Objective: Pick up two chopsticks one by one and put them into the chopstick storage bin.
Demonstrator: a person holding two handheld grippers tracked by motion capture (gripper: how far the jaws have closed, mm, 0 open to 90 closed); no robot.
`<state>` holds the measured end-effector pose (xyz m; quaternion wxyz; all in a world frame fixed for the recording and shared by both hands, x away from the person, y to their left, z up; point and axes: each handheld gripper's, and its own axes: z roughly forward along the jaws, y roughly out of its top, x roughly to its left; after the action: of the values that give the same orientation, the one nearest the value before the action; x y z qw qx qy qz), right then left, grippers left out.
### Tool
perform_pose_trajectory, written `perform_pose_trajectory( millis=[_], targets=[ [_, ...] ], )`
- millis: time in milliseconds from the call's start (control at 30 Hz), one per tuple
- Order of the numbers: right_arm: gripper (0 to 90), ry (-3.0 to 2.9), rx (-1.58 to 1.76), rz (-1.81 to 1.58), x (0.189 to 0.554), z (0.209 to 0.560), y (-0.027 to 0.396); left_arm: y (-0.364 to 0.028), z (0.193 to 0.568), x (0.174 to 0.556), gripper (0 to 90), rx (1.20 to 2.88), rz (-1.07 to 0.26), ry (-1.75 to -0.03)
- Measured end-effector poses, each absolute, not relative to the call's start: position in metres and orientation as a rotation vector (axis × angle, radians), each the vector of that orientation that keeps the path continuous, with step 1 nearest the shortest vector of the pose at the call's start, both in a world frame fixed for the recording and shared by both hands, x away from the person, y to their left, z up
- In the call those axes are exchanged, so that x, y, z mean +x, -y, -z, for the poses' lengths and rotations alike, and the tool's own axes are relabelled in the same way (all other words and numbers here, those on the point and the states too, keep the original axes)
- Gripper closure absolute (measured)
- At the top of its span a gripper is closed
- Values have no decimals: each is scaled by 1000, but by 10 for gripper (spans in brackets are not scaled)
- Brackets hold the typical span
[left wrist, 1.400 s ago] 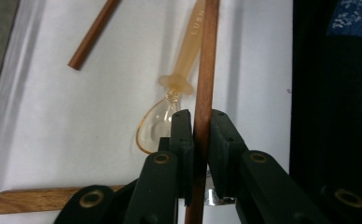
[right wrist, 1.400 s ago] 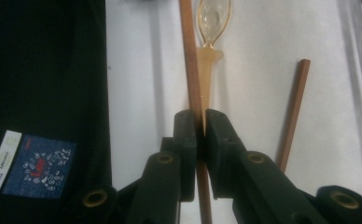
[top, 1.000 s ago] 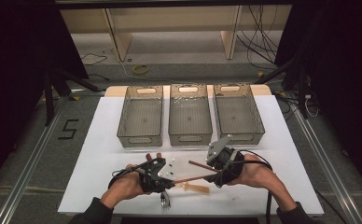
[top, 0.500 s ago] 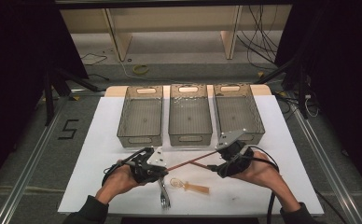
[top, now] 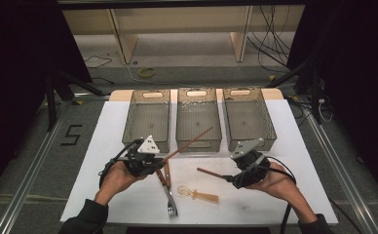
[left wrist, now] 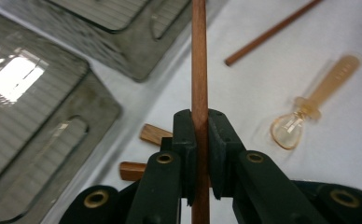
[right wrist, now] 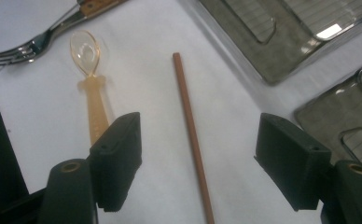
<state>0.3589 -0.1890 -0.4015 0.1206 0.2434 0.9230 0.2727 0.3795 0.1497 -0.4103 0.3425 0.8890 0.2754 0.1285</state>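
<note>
My left gripper (top: 161, 160) (left wrist: 199, 128) is shut on a brown wooden chopstick (top: 189, 142) (left wrist: 198, 60). That stick slants up and away toward the middle bin (top: 198, 117). A second chopstick (top: 214, 174) (right wrist: 191, 126) lies flat on the white table. My right gripper (top: 235, 176) (right wrist: 198, 135) stands open over its near end, and its jaws have just been opening. The stick lies between the pads untouched. An amber plastic spoon (top: 197, 194) (right wrist: 89, 79) and a wooden-handled fork (top: 168, 195) (right wrist: 27, 46) lie between the hands.
Three grey see-through bins stand in a row at the back of the table: left bin (top: 147, 119), middle bin, right bin (top: 249, 116). Bare white tabletop (top: 104, 146) runs along both sides. The near table edge is just below the fork.
The hands have drawn apart. My left gripper moved left and slightly up with its chopstick. My right gripper opened, and the other chopstick now lies on the table.
</note>
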Motion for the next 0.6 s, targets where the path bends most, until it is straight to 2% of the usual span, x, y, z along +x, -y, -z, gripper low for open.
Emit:
perform_pose_trajectory(
  millis=[233,600],
  targets=[
    [285,-2701,739,-771,361,408,192,-161,400,401,825,2233,-344,-827],
    [279,-2726,746,-743,361,415,191,-175,394,423,825,2169,-372,-927]
  ],
)
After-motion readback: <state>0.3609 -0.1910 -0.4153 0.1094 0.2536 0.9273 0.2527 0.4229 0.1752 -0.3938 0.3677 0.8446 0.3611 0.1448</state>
